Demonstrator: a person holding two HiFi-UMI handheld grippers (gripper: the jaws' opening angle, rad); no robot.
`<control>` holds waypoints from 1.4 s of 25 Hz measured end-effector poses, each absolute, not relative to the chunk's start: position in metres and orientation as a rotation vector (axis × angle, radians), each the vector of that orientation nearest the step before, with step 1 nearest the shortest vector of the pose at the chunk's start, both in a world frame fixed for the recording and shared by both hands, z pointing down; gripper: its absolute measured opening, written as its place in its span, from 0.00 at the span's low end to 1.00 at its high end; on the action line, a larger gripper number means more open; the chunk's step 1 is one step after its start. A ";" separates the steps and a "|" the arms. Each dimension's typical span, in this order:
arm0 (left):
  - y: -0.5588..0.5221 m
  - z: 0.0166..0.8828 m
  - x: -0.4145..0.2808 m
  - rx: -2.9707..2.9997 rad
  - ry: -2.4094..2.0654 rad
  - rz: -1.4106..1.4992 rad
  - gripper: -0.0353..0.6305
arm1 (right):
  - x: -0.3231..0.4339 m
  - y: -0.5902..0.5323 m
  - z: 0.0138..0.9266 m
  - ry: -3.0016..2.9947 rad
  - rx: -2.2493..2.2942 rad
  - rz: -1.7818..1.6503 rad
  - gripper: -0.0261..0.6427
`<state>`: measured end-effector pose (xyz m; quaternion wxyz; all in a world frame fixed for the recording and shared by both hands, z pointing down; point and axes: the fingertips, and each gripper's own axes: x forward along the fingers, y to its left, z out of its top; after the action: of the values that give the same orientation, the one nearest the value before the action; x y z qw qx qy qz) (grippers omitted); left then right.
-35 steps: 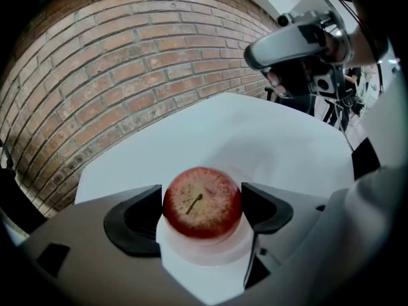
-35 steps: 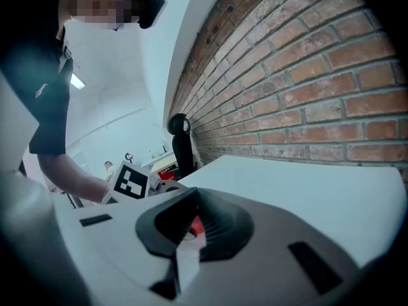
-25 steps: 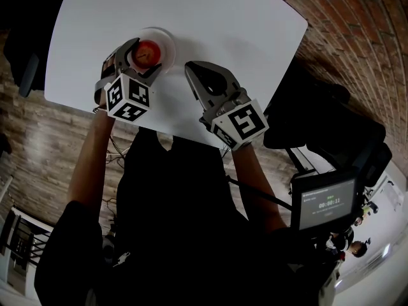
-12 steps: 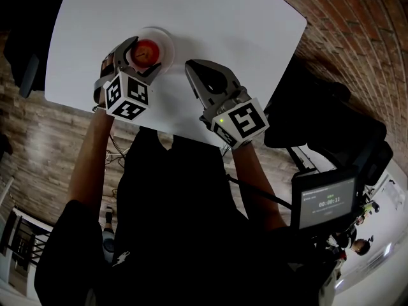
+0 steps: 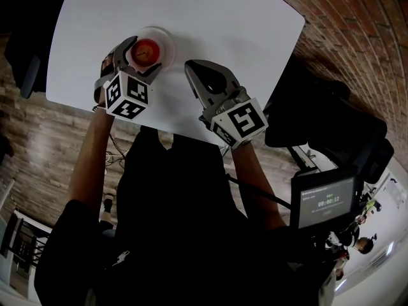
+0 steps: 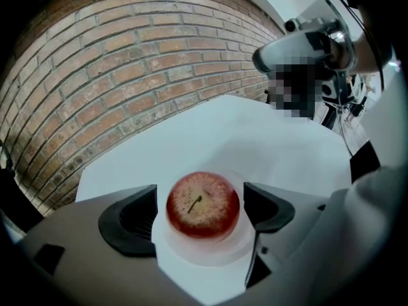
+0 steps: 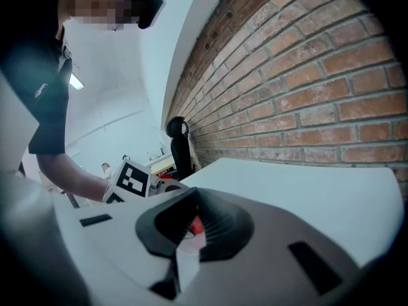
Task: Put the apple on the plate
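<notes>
Apple sits stem-up on plate on white surface, between left claw jaws spread clear of it; right claw closed, empty; fruit likely firm, smooth, roll-prone, best gripped across its widest flanks.

White worktop, matte and plain, rounded at the corners, spread as a broad slab slanting across the head view. Carrying one small round plate, pale and shallow-rimmed, set flat near the left part of the near edge and well apart from the far right corner. In the left gripper view, worktop running away to a curved far edge, with the plate lying flush on it. In the right gripper view, smooth pale worktop ending at a rounded corner.
</notes>
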<state>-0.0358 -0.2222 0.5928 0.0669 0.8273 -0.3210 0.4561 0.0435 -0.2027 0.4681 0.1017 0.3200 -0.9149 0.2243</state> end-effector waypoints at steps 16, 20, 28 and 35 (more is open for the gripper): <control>-0.209 0.548 -0.037 2.527 -1.008 1.224 0.67 | 0.043 -0.191 0.439 -2.726 1.025 0.588 0.05; -0.206 0.539 -0.037 2.543 -1.015 1.191 0.67 | 0.041 -0.188 0.431 -2.729 1.044 0.564 0.05; -0.197 0.508 -0.037 2.588 -1.090 1.076 0.48 | 0.035 -0.181 0.408 -2.758 1.056 0.486 0.05; -0.169 0.481 -0.050 2.604 -1.106 1.038 0.31 | 0.025 -0.156 0.382 -2.779 1.096 0.445 0.04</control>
<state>-0.0503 -0.1686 0.4813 0.0640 0.8623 -0.3662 0.3438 0.0252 -0.1563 0.3819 0.0604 0.3622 -0.9184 0.1471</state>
